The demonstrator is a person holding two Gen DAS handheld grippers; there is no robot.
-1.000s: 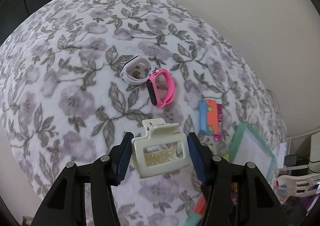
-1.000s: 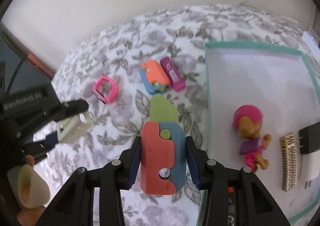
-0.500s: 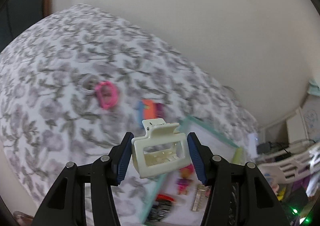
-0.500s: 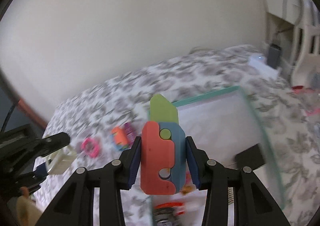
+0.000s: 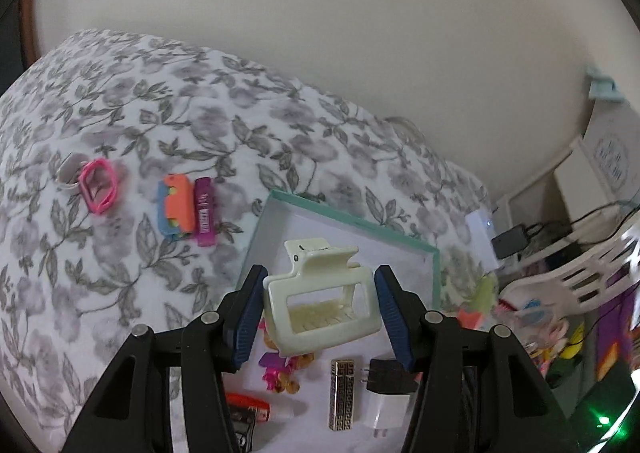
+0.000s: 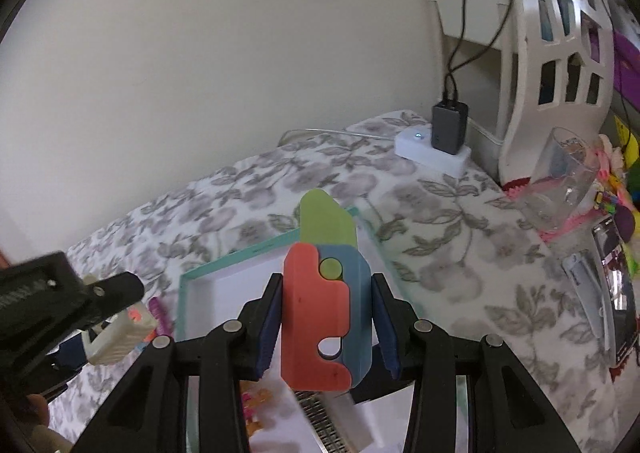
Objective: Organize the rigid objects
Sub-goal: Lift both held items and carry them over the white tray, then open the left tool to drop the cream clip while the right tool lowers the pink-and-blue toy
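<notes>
Left gripper (image 5: 320, 313) clamped on cream hair claw (image 5: 320, 303), carried above teal-rimmed tray (image 5: 352, 219) — likely for dropping in beside the charger (image 5: 386, 399) and gold clip (image 5: 341, 393). Right gripper (image 6: 326, 327) pinching the orange-blue toy knife (image 6: 320, 313), green blade at 12 o'clock, over that tray — pink band (image 5: 98, 191) outside, at 10 o'clock.

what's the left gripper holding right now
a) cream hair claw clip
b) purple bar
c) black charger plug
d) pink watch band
a: in the left wrist view the cream hair claw clip sits clamped between the blue pads of the left gripper, hanging over the teal-rimmed tray, while the pink band, purple bar and black plug lie elsewhere.
</notes>
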